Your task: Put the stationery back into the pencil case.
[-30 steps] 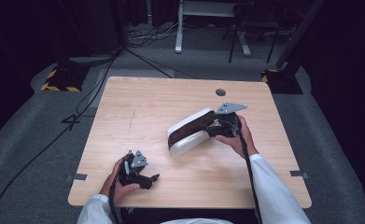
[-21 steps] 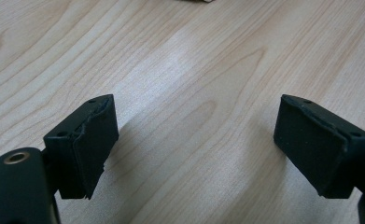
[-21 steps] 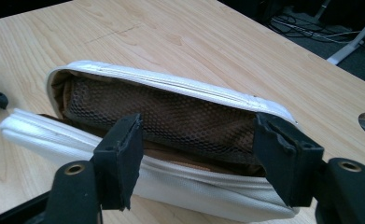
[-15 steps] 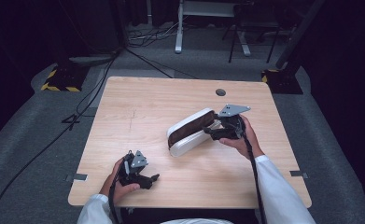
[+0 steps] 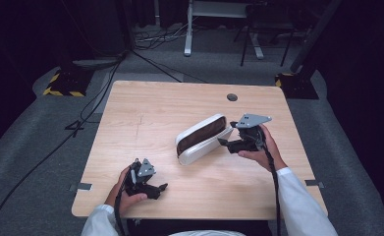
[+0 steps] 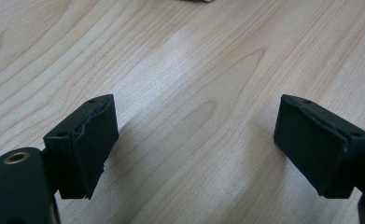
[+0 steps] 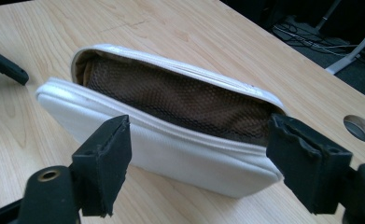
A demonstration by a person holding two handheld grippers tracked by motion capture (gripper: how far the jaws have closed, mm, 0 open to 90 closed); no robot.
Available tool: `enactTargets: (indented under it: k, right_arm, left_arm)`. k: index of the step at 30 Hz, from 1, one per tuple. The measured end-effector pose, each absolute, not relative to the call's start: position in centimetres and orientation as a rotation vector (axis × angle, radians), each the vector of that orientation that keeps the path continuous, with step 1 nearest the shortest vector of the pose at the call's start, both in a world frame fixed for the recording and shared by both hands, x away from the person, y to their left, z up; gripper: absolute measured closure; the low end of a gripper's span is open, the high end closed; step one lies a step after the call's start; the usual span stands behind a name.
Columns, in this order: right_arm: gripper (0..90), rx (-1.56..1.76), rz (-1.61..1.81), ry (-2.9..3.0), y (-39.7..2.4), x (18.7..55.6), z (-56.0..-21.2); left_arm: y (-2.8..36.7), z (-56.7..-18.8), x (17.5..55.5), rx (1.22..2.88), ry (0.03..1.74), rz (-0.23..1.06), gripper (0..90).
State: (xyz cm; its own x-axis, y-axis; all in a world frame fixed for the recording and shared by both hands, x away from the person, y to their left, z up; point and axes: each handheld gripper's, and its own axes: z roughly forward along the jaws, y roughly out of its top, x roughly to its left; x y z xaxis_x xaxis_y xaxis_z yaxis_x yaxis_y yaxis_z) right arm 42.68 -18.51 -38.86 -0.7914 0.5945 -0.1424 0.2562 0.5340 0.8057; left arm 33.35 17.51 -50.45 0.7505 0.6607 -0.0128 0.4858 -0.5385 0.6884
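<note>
The right tool (image 5: 225,142), jaws just opened wide, grips nothing; the unzipped pouch (image 5: 199,139) could be nudged toward the table's (image 5: 145,108) right edge. The left tool (image 5: 164,187) is held open and empty.

Left claw (image 5: 161,188) rests with jaws apart; right claw (image 5: 222,142), just opening, stands wide.

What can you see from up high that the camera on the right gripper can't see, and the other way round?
The high view takes in the whole table, both hands and grippers, the person's sleeves and the dark floor with cables. The right gripper view looks close into the white pouch: its brown mesh lining and the open right gripper, whose jaws have just been opening, standing off the pouch. Both views have the pouch, the table's round hole and the left gripper.
</note>
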Motion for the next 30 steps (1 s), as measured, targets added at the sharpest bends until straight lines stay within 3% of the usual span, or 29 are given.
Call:
enactTargets:
  k: [15, 30]
  right_arm:
    - [22.1, 0.617, 1.072, 2.382, -20.7, 40.2, -39.4]
    - [22.4, 0.639, 0.953, 2.406, -23.6, 38.4, -42.9]
  left_arm:
    - [17.5, -50.5, 33.4, 2.250, 0.856, 0.325, 14.3]
    - [17.5, -50.4, 33.4, 2.250, 0.856, 0.324, 14.3]
